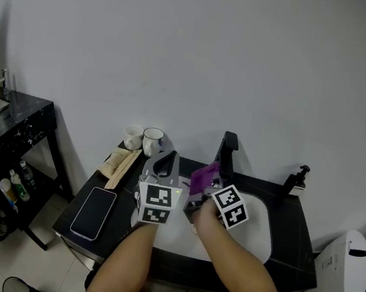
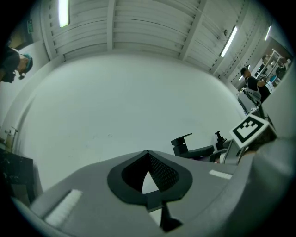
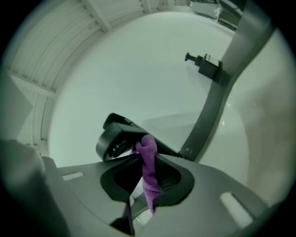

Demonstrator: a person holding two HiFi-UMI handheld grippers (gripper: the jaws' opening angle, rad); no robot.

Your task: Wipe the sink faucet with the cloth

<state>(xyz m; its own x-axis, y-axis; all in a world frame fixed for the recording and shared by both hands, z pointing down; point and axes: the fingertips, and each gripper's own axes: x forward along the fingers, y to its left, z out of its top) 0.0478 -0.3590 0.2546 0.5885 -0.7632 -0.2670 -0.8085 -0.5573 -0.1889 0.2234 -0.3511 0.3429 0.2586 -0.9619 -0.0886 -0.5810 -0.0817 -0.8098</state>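
Note:
A black faucet (image 1: 226, 156) rises at the back of a white sink (image 1: 260, 232). My right gripper (image 1: 201, 186) is shut on a purple cloth (image 1: 204, 176), held against the faucet's front just below its spout. In the right gripper view the cloth (image 3: 149, 171) stands pinched between the jaws, right in front of the faucet spout (image 3: 115, 136). My left gripper (image 1: 164, 166) hovers to the left of the faucet, shut with nothing in it. In the left gripper view the faucet (image 2: 182, 144) appears beyond the shut tips (image 2: 148, 152).
A black soap dispenser (image 1: 296, 180) stands at the sink's back right. Two white mugs (image 1: 143, 139) sit at the back left, with brown paper packets (image 1: 118, 164) and a phone (image 1: 93, 212) in front of them. A black shelf (image 1: 9, 130) stands at left, a white appliance (image 1: 339, 275) at right.

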